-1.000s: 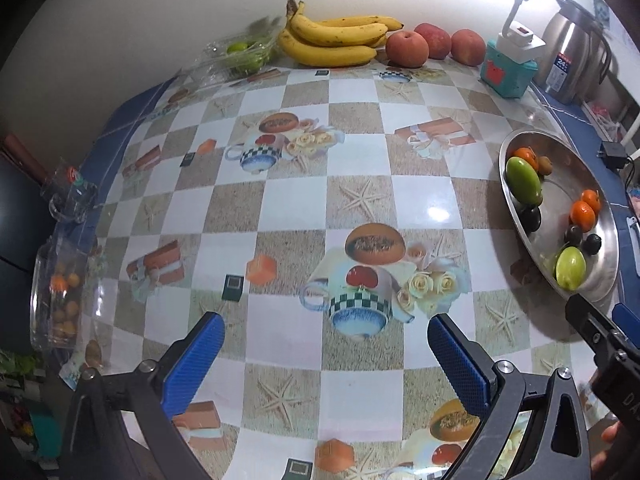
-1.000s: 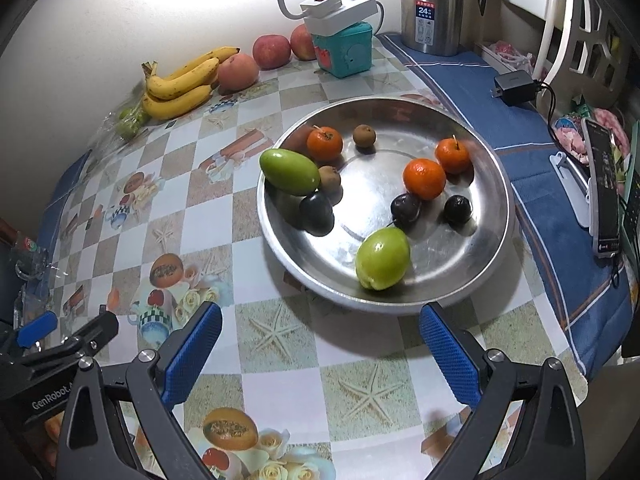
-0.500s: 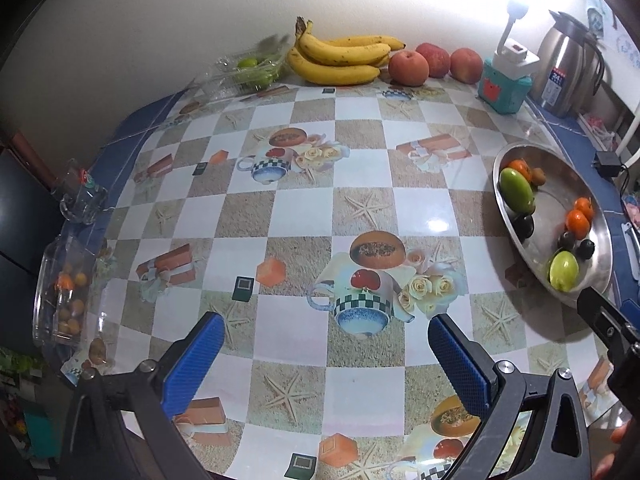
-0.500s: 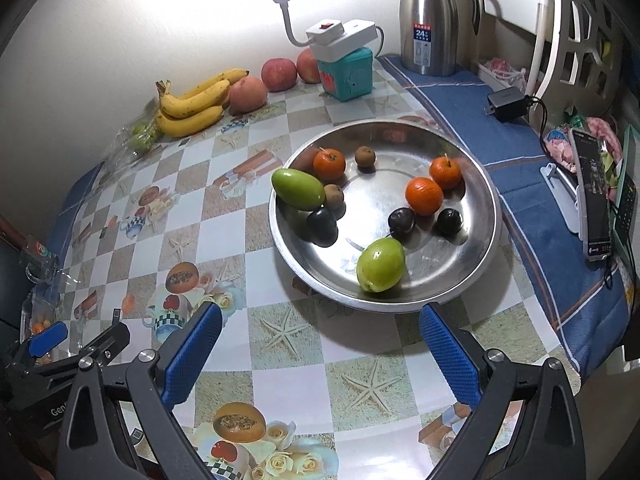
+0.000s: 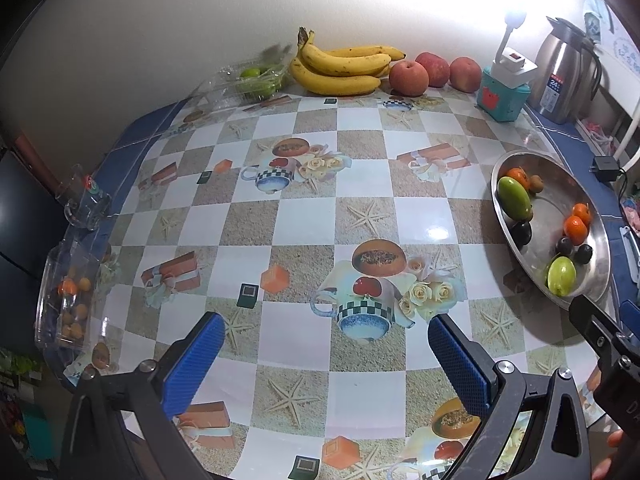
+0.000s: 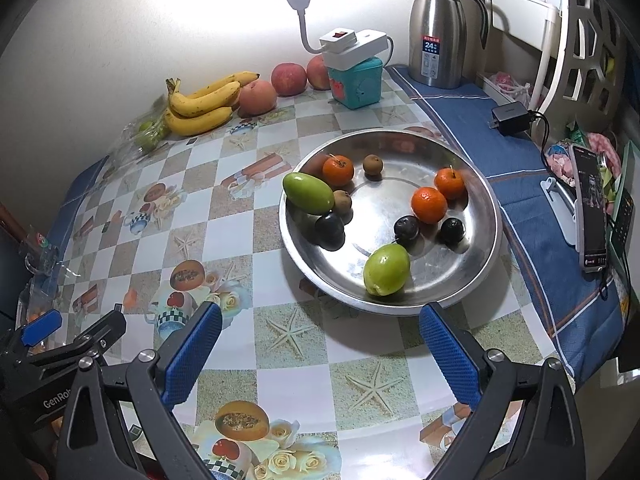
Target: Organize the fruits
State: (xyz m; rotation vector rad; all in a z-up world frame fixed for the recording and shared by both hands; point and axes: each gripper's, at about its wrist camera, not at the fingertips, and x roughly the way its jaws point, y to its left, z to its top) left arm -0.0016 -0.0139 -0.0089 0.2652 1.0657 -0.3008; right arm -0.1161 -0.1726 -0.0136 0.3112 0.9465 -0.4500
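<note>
A steel plate (image 6: 476, 272) holds two green mangoes (image 6: 307, 193), three oranges (image 6: 429, 205), dark plums (image 6: 407, 227) and small brown fruits (image 6: 372, 165). The plate also shows in the left wrist view (image 5: 600, 240) at the right. Bananas (image 6: 200, 104) and three peaches (image 6: 289, 78) lie by the back wall. My right gripper (image 6: 320, 356) is open and empty, just in front of the plate. My left gripper (image 5: 324, 364) is open and empty above the checkered table, left of the plate.
A clear box of green fruits (image 5: 256, 80) lies left of the bananas. A teal box with a power strip and lamp (image 6: 354, 76) and a steel thermos (image 6: 438, 32) stand at the back. A clear box of small orange fruits (image 5: 68, 300) and a glass (image 5: 82, 204) sit at the left edge. A phone (image 6: 590, 208) stands at the right.
Both grippers have pulled back and up from the table, so the plate and back-wall fruits look smaller and farther. Both stay open and empty.
</note>
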